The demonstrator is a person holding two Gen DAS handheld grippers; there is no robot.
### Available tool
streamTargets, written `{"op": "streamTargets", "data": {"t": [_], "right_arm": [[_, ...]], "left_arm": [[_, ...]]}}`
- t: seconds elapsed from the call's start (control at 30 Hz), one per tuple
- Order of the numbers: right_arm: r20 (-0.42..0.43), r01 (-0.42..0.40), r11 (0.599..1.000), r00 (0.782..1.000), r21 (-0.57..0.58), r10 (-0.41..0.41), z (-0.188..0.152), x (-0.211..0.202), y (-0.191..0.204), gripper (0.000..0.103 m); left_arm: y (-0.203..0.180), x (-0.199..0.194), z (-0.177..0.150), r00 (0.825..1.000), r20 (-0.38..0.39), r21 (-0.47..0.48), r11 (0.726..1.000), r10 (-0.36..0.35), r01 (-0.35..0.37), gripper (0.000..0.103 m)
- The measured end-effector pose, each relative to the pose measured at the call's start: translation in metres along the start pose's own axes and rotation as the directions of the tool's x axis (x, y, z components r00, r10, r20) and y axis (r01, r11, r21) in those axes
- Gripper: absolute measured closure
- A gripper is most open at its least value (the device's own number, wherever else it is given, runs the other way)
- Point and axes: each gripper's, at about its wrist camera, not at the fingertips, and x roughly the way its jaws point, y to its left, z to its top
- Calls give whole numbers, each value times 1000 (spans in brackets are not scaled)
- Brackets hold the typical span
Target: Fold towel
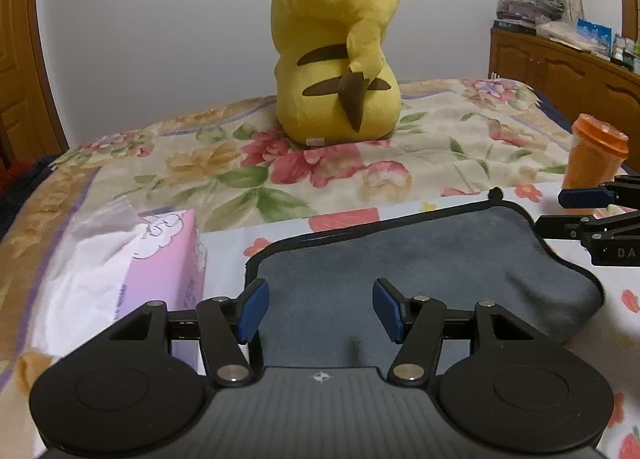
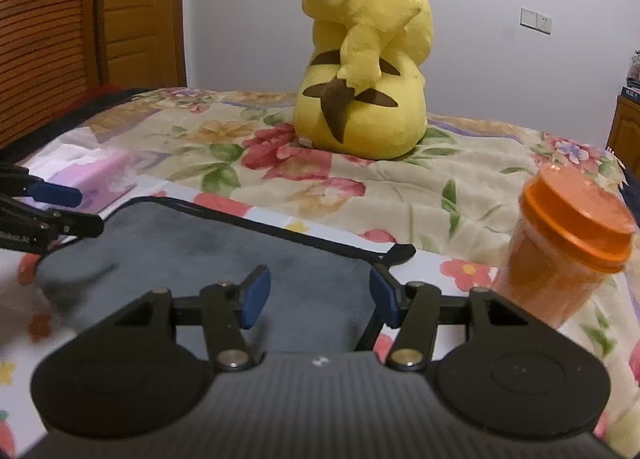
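A dark grey towel (image 1: pixel 400 259) with black edging lies folded on the floral bedspread; it also shows in the right wrist view (image 2: pixel 240 259). A small black loop (image 1: pixel 496 192) sticks out at its far right corner. My left gripper (image 1: pixel 320 309) is open and empty, hovering over the towel's near left part. My right gripper (image 2: pixel 319 301) is open and empty over the towel's near right part. Each gripper shows at the edge of the other's view: the right one (image 1: pixel 576 211) and the left one (image 2: pixel 76 211).
A big yellow Pikachu plush (image 1: pixel 340 59) sits on the bed behind the towel. A pink tissue box (image 1: pixel 160 259) stands left of the towel. An orange lidded jar (image 2: pixel 568 247) stands to its right. A wooden cabinet (image 1: pixel 560 71) is at the far right.
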Motion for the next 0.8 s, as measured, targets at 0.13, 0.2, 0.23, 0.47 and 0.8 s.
{"op": "streamTargets", "data": {"t": [0.13,0.2,0.23,0.47,0.8], "right_arm": [[9,-4,1000,1000,2,4,7,-22,4,43],[19,-4,1000,1000,-4,4,10,-35,6,40],[23,-5,1000,1000,-5,5,12,-41,8,39],[51,-3,1000,999,0,3,20,-82,14,34],[78,7,999,997,45,-11,24,-133,17,31]], "left_arm": [[-3,-24,4,1000,2,-3,1000,1,-1,39],[-6,-35,6,1000,3,5,1000,5,-5,39],[-7,-40,6,1000,4,7,1000,6,-6,38],[-13,-83,14,1000,27,2,1000,4,-4,33],[-15,-144,9,999,52,-37,999,-3,5,27]]}}
